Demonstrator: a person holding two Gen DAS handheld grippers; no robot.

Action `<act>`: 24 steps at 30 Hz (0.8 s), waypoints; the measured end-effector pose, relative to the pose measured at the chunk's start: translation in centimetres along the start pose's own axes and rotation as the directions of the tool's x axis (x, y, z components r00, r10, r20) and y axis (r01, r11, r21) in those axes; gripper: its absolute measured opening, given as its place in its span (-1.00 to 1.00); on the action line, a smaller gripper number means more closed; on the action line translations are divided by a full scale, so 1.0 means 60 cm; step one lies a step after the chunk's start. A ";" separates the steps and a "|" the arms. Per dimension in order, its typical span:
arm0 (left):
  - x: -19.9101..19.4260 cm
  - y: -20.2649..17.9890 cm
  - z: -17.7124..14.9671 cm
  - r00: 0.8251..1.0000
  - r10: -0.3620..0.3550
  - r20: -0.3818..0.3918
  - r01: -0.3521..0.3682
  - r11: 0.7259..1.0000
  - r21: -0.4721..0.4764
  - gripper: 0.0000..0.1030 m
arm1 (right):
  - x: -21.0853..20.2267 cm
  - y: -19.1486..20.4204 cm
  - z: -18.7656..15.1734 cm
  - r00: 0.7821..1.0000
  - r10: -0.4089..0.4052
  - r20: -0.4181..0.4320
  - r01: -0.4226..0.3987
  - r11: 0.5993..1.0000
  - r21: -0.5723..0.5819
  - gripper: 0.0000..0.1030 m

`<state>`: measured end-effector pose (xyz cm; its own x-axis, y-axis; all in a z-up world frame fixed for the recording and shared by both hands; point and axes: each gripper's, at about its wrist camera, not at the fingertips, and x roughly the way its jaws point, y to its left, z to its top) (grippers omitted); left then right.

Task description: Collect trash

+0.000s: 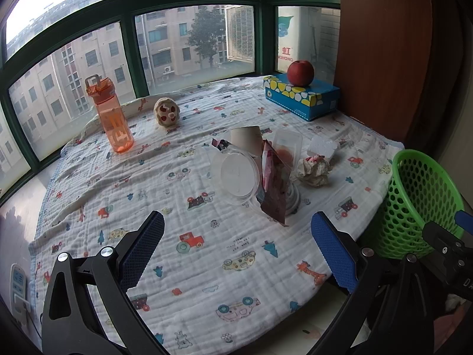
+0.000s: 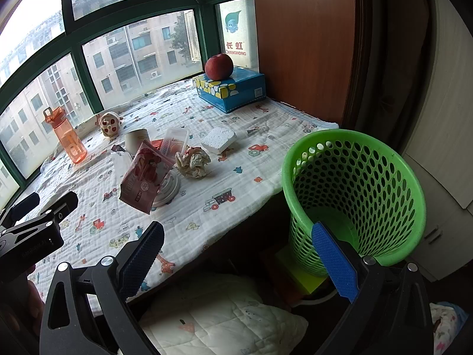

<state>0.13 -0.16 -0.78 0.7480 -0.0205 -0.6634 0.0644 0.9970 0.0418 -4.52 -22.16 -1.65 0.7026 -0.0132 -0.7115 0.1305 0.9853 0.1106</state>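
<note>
Hovering over the printed white quilt (image 1: 207, 254), the left gripper (image 1: 236, 245) is seen with jaws spread wide, nothing held. Trash is clustered mid-quilt: a clear round plastic lid (image 1: 235, 174), a pink snack wrapper (image 1: 273, 189) and a crumpled paper ball (image 1: 314, 170). An orange water bottle (image 1: 111, 115) stands well apart.

From the right wrist view, the right gripper (image 2: 238, 254) is likewise released and empty, beside the green perforated plastic basket (image 2: 354, 189) at the quilt's edge.

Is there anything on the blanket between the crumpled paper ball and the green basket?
No. In the right wrist view the stretch from the crumpled paper ball to the green basket is bare printed blanket, then the ledge edge; no loose items.
</note>
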 end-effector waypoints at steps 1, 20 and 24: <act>0.000 0.000 0.000 1.000 0.000 0.001 0.000 1.000 0.000 0.90 | 0.000 0.000 0.001 1.000 0.000 -0.001 0.000 1.000 0.001 0.88; 0.000 0.000 0.000 1.000 -0.001 -0.001 0.001 1.000 0.002 0.90 | 0.005 -0.005 -0.005 1.000 -0.004 -0.006 0.004 1.000 0.004 0.88; 0.002 -0.002 0.001 1.000 -0.002 -0.002 0.002 1.000 0.003 0.90 | 0.006 -0.006 -0.007 1.000 -0.004 -0.007 0.004 1.000 0.003 0.88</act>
<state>0.27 -0.26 -0.82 0.7467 -0.0224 -0.6647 0.0682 0.9967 0.0431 -4.58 -22.46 -2.24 0.6971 -0.0154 -0.7168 0.1354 0.9846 0.1105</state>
